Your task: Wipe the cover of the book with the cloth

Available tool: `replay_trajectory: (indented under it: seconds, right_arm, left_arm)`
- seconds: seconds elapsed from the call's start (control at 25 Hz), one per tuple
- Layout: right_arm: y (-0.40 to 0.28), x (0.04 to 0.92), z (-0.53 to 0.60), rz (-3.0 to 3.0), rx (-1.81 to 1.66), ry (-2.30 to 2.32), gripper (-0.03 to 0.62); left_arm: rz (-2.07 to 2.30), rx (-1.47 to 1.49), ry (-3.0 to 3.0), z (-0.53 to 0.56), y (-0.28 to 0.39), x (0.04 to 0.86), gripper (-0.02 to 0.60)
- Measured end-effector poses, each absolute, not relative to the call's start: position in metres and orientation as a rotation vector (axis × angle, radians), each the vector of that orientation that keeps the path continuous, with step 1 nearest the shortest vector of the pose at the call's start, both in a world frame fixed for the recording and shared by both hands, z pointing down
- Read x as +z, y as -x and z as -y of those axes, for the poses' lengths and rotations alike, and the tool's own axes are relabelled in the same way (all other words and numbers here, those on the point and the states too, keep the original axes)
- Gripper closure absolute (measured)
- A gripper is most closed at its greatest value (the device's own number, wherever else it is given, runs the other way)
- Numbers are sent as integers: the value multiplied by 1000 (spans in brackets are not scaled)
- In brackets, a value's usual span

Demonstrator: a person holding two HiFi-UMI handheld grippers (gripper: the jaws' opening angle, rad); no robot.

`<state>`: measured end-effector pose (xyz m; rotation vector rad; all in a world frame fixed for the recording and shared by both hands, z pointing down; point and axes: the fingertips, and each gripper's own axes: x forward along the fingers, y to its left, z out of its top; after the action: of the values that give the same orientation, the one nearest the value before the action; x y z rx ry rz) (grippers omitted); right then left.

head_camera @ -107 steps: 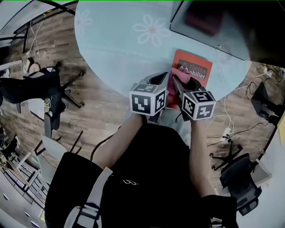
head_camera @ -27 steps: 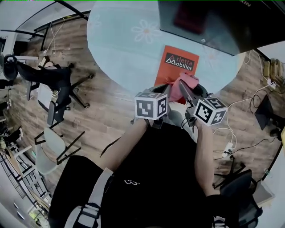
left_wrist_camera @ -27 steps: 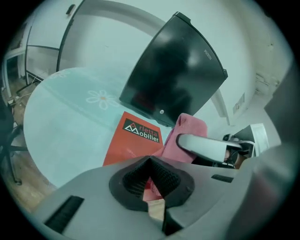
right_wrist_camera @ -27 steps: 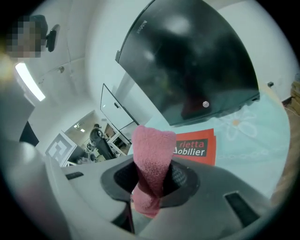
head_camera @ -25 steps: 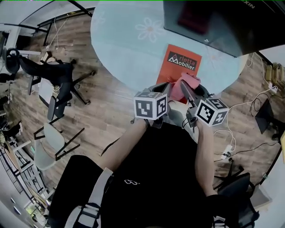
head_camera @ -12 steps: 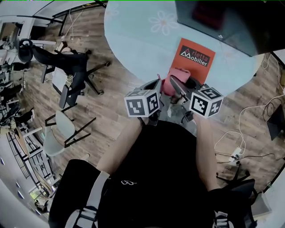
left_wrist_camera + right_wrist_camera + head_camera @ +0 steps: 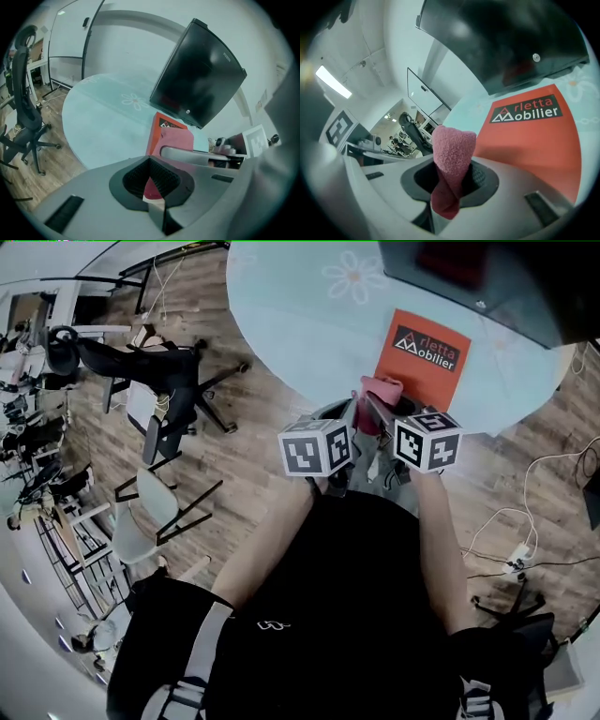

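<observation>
An orange book [image 7: 424, 351] with a black title band lies on the round pale-blue table [image 7: 300, 324], near its front edge. My right gripper [image 7: 373, 409] is shut on a pink cloth [image 7: 380, 390], which bunches up out of the jaws [image 7: 452, 150] over the book's near left part [image 7: 534, 140]. Whether the cloth touches the cover I cannot tell. My left gripper [image 7: 349, 418] sits just left of it at the book's near corner. Its jaws are closed, with a red-and-white edge of the book between the pads [image 7: 152, 185].
A black monitor [image 7: 201, 75] stands on the table just behind the book. Printed flowers [image 7: 354, 276] mark the tabletop. Office chairs [image 7: 150, 381] stand on the wooden floor to the left, and cables and a power strip [image 7: 516, 554] lie to the right.
The right gripper has carried the cloth from the book's near right part toward its near left part. The left gripper has stayed at the near corner. The head view has shifted.
</observation>
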<state>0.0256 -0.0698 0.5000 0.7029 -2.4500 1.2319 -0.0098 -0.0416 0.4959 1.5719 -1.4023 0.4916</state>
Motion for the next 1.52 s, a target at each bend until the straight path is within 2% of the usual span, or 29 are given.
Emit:
replay_trajectory:
  seconds: [0.28,1.12,1.52]
  right_arm:
    - [-34,514,67,2358,919,-709,488]
    - [-86,510,68,2377,911,-790,488]
    - [-120,513,69,2370,1017,-904,488]
  left_arm:
    - [1364,522,-1587,35,-3,501,566]
    - [1258,563,-1658,41,-60,504,566]
    - [1193,620,-1733,49,-87,501,566]
